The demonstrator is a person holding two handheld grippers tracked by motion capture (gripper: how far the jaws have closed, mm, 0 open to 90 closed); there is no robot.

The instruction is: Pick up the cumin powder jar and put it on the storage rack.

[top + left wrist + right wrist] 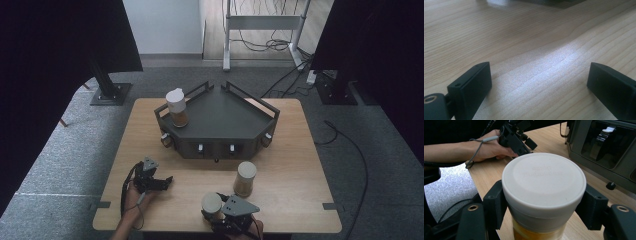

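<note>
Jar (544, 195) w/ white lid, amber contents, stands at counter (300, 165) near edge, clamped between right gripper (220, 211) jaws just under lid. Second capped jar (245, 178) upright just beside it. Third jar (177, 107), brown contents, on dark corner rack (225, 117). Left gripper (152, 181) rests w/ jaws apart, nothing between.

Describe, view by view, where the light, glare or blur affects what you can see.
High view: dim, dark curtains at both sides. Left gripper view: pale glare across the table, far edge blurred. Right gripper view: jar lid evenly lit, its embossed lettering too soft to read.
</note>
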